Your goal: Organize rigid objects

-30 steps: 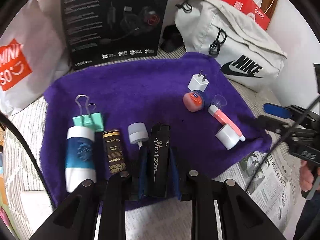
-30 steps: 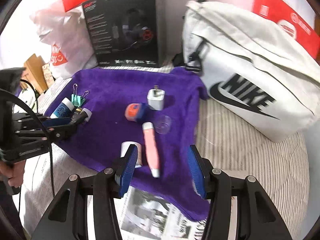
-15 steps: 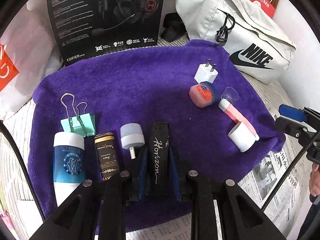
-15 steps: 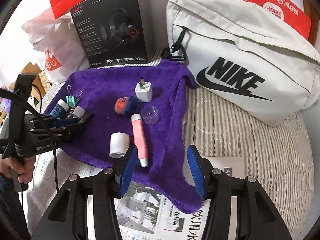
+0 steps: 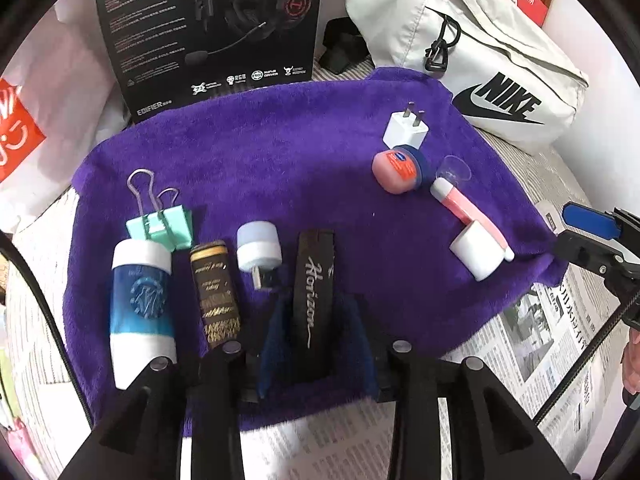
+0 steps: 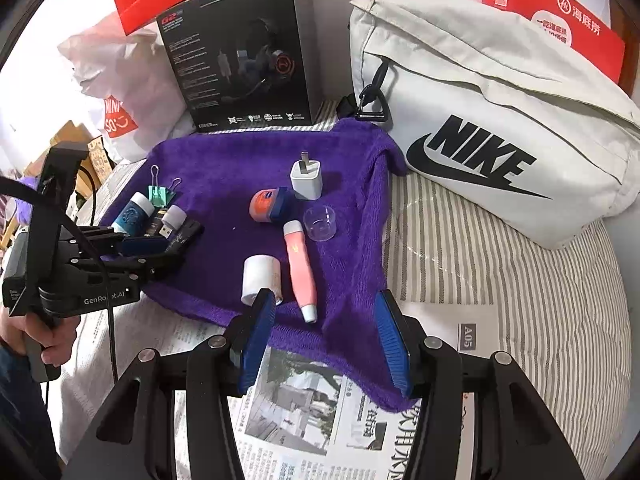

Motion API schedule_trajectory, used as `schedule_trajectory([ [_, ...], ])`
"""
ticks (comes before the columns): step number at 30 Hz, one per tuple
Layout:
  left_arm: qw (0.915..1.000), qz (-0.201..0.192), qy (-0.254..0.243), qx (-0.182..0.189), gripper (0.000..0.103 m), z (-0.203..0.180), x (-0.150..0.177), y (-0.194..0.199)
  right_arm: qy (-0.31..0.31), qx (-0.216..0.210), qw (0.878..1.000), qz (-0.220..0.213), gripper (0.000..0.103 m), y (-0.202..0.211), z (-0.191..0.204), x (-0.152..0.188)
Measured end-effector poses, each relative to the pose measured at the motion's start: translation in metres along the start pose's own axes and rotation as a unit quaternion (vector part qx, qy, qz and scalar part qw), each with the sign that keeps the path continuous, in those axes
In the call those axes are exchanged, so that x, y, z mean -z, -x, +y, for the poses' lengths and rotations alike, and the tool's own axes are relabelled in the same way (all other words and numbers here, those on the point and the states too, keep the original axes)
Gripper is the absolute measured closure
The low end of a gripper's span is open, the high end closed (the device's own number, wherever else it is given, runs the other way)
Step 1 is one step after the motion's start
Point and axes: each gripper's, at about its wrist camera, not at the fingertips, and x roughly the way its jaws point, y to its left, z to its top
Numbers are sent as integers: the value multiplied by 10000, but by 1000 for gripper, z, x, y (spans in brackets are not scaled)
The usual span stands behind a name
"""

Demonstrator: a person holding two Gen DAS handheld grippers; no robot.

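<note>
A purple towel (image 5: 280,152) carries the objects. In a row at its near left lie a blue-white bottle (image 5: 140,304), a dark gold tube (image 5: 214,292), a white USB light (image 5: 258,252) and a black Horizon case (image 5: 314,280), with a green binder clip (image 5: 164,228) behind. My left gripper (image 5: 316,320) straddles the case; its jaws are opening and the pads stand off its sides. On the right lie a white charger (image 6: 306,178), a pink-blue jar (image 6: 268,204), a pink pen (image 6: 300,268), a white cylinder (image 6: 260,276) and a clear cap (image 6: 320,222). My right gripper (image 6: 324,340) hangs open and empty over the towel's near edge.
A black headset box (image 6: 240,56) and a white Nike bag (image 6: 500,128) stand behind the towel, with a white shopping bag (image 6: 120,80) at the left. Newspaper (image 6: 312,420) covers the striped bedding (image 6: 520,280) in front. A person's hand (image 6: 52,340) holds the left gripper.
The left pads have come apart from the black Horizon case, which now lies on the towel. Both views have tilted slightly; the right gripper stays open.
</note>
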Motion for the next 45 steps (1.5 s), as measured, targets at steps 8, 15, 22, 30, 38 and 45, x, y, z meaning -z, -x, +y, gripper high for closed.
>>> schedule_trajectory([
  [8,9989,-184,404,-137,39,5,15,38,-39,36,10000,-48,49,20,10,11],
  [15,9945,-514,819,-394,16,0,38,88,-39,83,9999,-82,21,41,26,19],
  [22,9880,-707,1128,-785,2,-12,60,129,-171,204,9996,65,9,58,35,34],
  [30,9841,-968,1121,-979,2,-34,78,167,-212,447,9988,24,0,85,38,45],
  [38,9840,-1058,1026,-997,2,-48,90,181,-286,493,9983,-89,0,111,41,52],
  [45,9835,-1193,955,-970,2,-54,95,192,-258,539,9982,-77,0,119,48,58],
])
